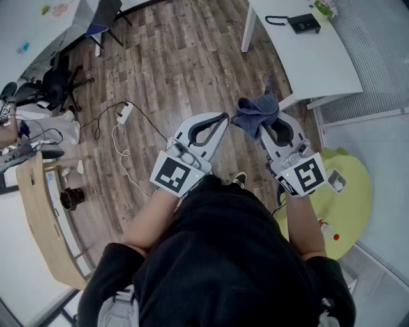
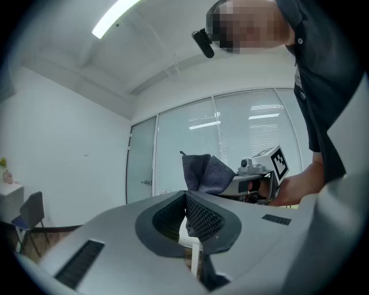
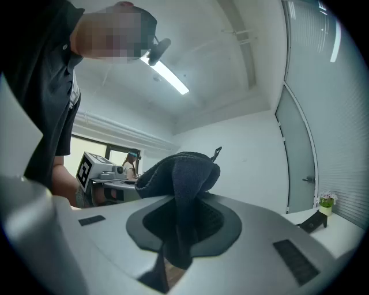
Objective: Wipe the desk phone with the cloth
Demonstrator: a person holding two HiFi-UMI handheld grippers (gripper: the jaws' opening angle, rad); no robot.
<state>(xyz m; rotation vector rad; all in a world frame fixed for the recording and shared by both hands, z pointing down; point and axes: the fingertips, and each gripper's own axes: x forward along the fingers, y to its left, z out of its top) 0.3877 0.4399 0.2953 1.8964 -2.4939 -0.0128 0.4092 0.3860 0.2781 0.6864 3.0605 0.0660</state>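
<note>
The black desk phone [image 1: 303, 23] sits at the far end of a white desk [image 1: 319, 57], well beyond both grippers; it also shows small at the right edge of the right gripper view [image 3: 316, 221]. A dark blue-grey cloth [image 1: 255, 110] [image 3: 179, 170] bunches out of my right gripper [image 1: 264, 125] [image 3: 183, 203], which is shut on it. My left gripper [image 1: 223, 118] [image 2: 185, 197] is held beside it at waist height over the floor, shut with nothing in it. The left gripper view shows the cloth [image 2: 206, 173] and the right gripper off to its right.
A wooden floor lies below, with a white power strip [image 1: 124, 113] and its cables at the left. An office chair [image 1: 57, 83] and a wooden table [image 1: 38, 217] stand at the left. A yellow-green cushion [image 1: 348, 191] lies at the right, and a small plant [image 1: 324, 7] is by the phone.
</note>
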